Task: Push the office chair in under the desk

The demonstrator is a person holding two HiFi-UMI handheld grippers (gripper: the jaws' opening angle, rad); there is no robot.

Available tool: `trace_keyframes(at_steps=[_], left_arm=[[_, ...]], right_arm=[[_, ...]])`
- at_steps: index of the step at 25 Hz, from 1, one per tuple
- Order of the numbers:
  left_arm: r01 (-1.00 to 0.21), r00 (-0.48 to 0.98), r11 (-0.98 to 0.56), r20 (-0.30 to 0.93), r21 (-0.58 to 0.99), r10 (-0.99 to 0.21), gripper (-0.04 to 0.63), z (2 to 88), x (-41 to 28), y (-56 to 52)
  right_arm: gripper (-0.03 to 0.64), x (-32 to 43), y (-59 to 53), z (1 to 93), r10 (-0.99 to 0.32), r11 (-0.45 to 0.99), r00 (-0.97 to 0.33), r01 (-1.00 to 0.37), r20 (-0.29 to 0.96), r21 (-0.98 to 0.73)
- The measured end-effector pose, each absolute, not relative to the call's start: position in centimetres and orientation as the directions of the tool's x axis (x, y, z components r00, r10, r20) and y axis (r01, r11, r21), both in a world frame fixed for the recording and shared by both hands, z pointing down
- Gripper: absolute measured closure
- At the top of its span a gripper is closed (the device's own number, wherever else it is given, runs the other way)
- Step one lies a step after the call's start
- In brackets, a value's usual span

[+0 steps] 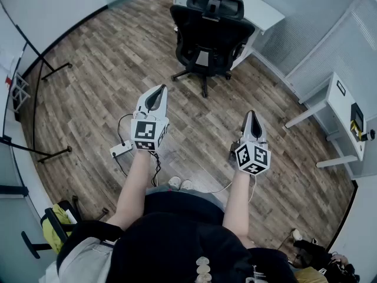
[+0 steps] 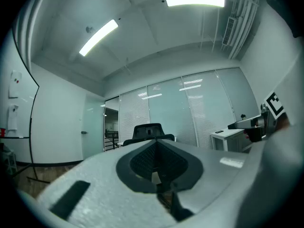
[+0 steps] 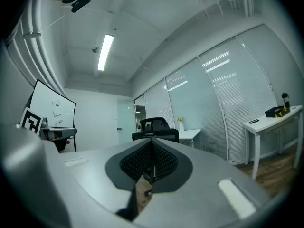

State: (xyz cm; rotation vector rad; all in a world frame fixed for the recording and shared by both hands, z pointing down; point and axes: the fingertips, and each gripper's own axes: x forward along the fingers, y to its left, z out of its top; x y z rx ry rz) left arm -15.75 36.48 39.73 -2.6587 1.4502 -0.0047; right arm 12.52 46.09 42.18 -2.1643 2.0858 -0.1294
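Note:
A black office chair (image 1: 207, 34) stands on the wood floor at the top of the head view, its back toward me, in front of a white desk (image 1: 266, 13). My left gripper (image 1: 156, 91) and right gripper (image 1: 253, 118) are both held out well short of the chair, jaws shut with nothing between them. In the left gripper view the chair's headrest (image 2: 148, 131) shows just above my shut left gripper (image 2: 156, 144). In the right gripper view the chair (image 3: 156, 127) rises beyond my shut right gripper (image 3: 152, 144), with the desk (image 3: 189, 135) behind it.
A second white desk (image 1: 344, 119) stands at the right. A power strip (image 1: 121, 150) with cables lies on the floor by my left arm. A whiteboard stand's feet (image 1: 50, 69) sit at the left. Glass walls with blinds (image 2: 190, 113) close the room.

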Motion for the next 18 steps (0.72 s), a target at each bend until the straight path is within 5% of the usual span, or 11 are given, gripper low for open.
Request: trace_keyframes(at_steps=[18], left_arm=[[-0.831, 0.553, -0.548, -0.029, -0.094, -0.833, 0.589, 40.74, -15.24, 36.53]], right_arm=[[0.61, 11.96, 45.83, 42.74, -1.0, -0.004, 0.008, -0.989, -0.03, -0.15]])
